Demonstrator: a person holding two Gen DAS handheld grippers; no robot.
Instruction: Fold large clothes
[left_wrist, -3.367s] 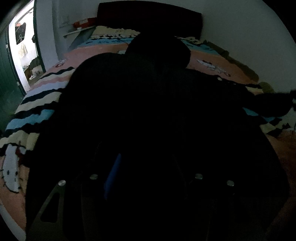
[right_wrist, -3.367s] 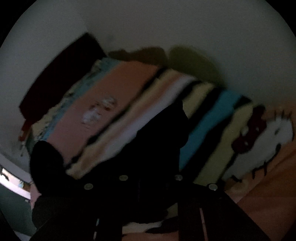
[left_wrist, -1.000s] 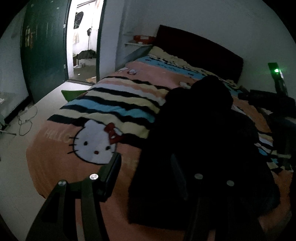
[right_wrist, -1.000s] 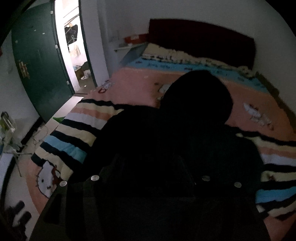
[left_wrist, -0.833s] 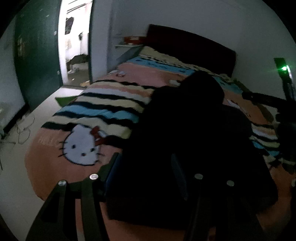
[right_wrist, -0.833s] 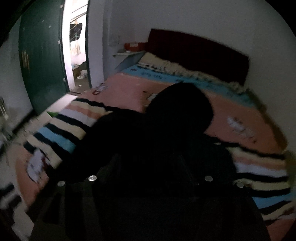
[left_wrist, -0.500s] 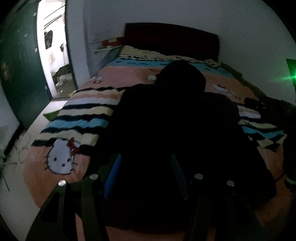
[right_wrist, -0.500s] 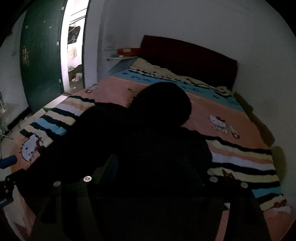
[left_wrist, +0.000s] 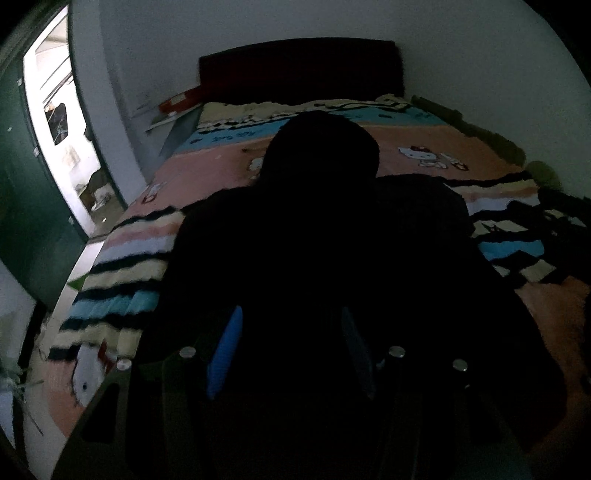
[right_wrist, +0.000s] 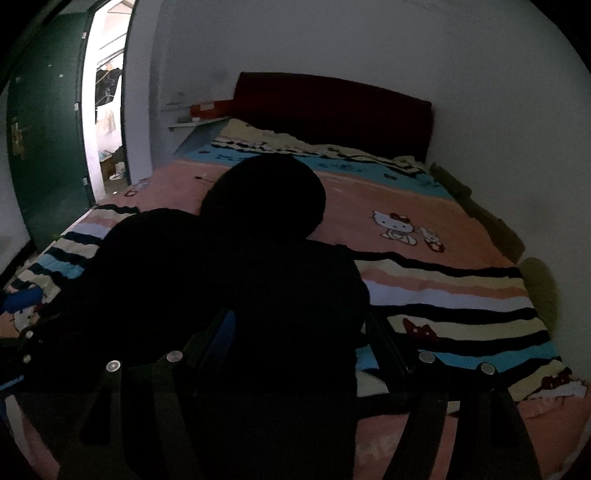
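Observation:
A large black hooded garment (left_wrist: 321, 236) lies spread on the bed, hood (left_wrist: 321, 147) toward the headboard. It also shows in the right wrist view (right_wrist: 236, 273). My left gripper (left_wrist: 291, 350) is open, its blue-padded fingers (left_wrist: 225, 350) apart over the garment's lower part. My right gripper (right_wrist: 299, 343) is open over the garment's right side, fingers (right_wrist: 221, 336) apart. The left gripper's blue tip (right_wrist: 22, 299) shows at the left edge of the right wrist view. Whether either gripper touches the cloth is too dark to tell.
The bed has a striped Hello Kitty blanket (right_wrist: 443, 295) and a dark red headboard (right_wrist: 332, 110). A green door (right_wrist: 44, 129) stands open at the left, by a lit doorway. A dark checkered cloth (left_wrist: 546, 236) lies at the bed's right side. Walls border the bed's right side.
Both grippers have swung round to face the headboard and moved in over the garment. The left gripper came from the bed's left corner to the garment's lower middle.

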